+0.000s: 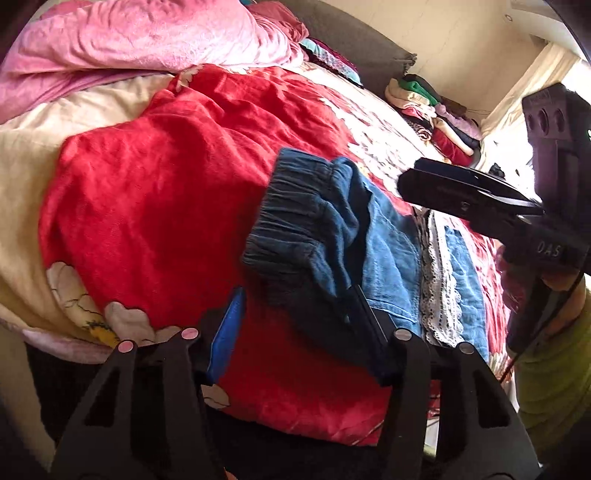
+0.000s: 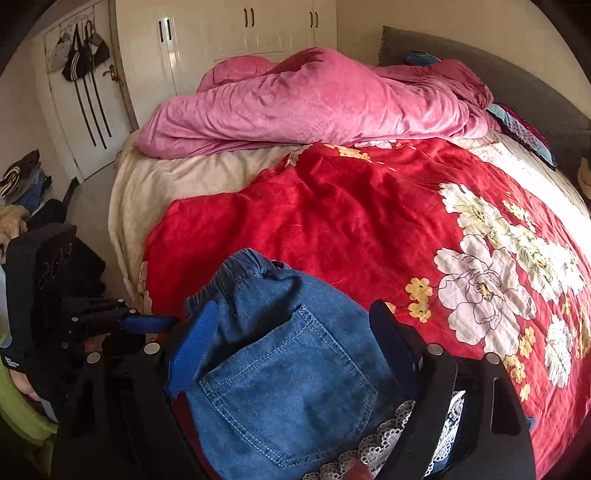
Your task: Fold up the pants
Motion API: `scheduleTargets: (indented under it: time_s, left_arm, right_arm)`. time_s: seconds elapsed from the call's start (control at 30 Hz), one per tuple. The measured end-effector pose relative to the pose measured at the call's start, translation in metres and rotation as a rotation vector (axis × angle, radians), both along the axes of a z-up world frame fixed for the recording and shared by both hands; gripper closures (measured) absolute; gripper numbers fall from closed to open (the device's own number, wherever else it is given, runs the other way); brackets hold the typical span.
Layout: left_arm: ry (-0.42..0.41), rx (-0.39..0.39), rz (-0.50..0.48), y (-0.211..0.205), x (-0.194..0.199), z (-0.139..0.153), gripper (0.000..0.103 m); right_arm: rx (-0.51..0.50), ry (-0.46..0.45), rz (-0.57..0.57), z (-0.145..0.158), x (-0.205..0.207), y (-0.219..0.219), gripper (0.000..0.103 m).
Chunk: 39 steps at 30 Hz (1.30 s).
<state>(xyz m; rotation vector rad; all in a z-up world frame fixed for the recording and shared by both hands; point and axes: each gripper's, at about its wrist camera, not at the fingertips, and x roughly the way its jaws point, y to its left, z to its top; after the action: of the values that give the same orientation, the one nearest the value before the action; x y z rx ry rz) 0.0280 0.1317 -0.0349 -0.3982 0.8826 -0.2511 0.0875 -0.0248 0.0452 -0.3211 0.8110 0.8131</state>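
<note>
Pants (image 1: 332, 236) lie on the bed (image 1: 147, 192); your left gripper (image 1: 295, 325) looks half-closed beside the waistband, right gripper (image 2: 288, 369) spread — a shallow pinch could slip.

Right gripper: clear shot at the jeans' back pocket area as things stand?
Probably yes. The right gripper stands open with the jeans lying between its fingers, the back pocket uncovered. The left gripper sits off at the waistband side, not across it.

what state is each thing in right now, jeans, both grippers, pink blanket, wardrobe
jeans: on the red bedspread, back pocket up, waistband bunched
left gripper: part open, waistband fabric between its fingers
right gripper: open over the jeans
pink blanket: heaped, rumpled
wardrobe: doors shut
</note>
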Motion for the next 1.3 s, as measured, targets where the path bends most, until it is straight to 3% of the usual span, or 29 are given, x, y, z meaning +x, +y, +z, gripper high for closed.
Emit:
scheduleTargets:
  time_s: [0.17, 0.6, 0.77, 0.9, 1.07, 1.3]
  left_arm:
    - [0.053, -0.076, -0.028, -0.008, 0.007, -0.017, 0.058]
    - [0.069, -0.098, -0.033, -0.007, 0.011, -0.029, 0.058]
    - [0.075, -0.105, -0.031, -0.004, 0.01, -0.03, 0.058]
    - [0.072, -0.117, -0.033, -0.002, 0.009, -0.025, 0.052]
    - [0.055, -0.149, -0.043, -0.003, 0.005, -0.019, 0.038]
    - [-0.007, -0.287, -0.125, -0.031, 0.01, 0.001, 0.031]
  right_arm:
    - [-0.025, 0.035, 0.037, -0.009, 0.01, 0.014, 0.02]
    - [-0.104, 0.131, 0.206, -0.04, 0.032, 0.065, 0.021]
    - [-0.12, 0.151, 0.236, -0.053, 0.032, 0.069, 0.051]
    - [0.014, 0.173, 0.228, -0.038, 0.033, 0.041, 0.069]
    - [0.199, 0.191, 0.24, -0.012, 0.026, -0.008, 0.071]
    - [0.357, 0.177, 0.22, 0.015, 0.018, -0.07, 0.071]
